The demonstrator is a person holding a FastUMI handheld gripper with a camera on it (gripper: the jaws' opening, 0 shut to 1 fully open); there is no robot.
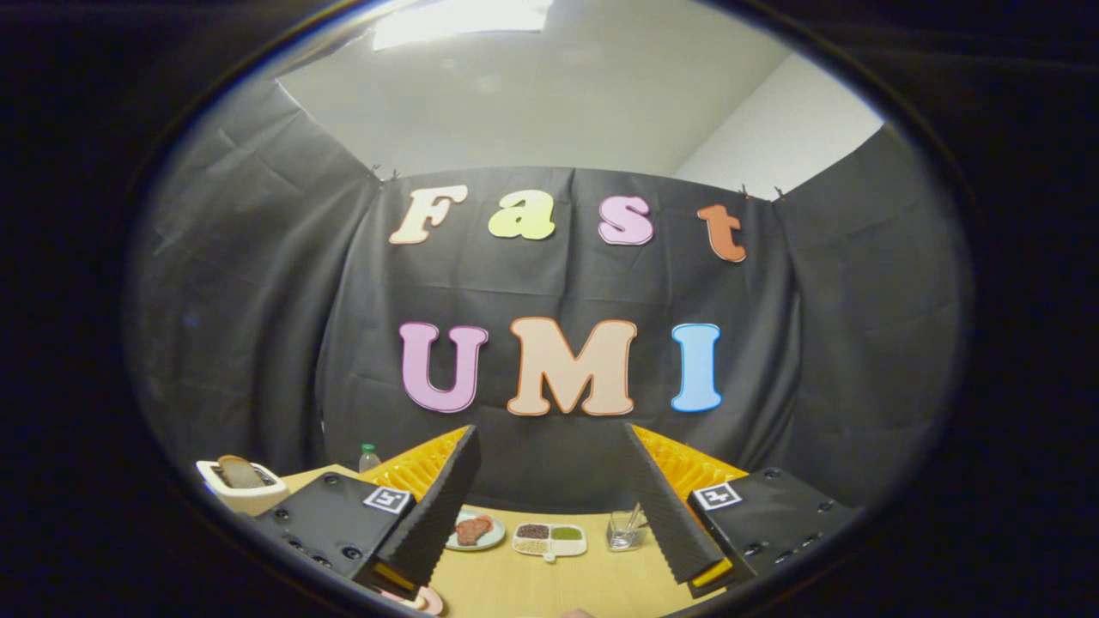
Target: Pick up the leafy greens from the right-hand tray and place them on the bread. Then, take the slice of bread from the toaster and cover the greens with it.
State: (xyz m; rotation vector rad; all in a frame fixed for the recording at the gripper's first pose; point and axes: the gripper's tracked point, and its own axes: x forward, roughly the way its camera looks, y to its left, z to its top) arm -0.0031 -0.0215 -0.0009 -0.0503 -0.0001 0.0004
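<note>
The gripper (549,506) has its fingers wide apart, with nothing between them. Beyond the fingers, on the wooden table (549,584), there is a small plate with a piece of meat (474,530), a divided tray (549,540) with dark, pale and green fillings, and a clear glass (626,529). Far to the left stands a white toaster (240,485) with a slice of bread (239,471) in it. A small bottle (368,457) stands behind the left finger.

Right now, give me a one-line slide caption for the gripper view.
Open gripper held above the table, facing a plate, divided tray and glass, with bread in the toaster.
</note>
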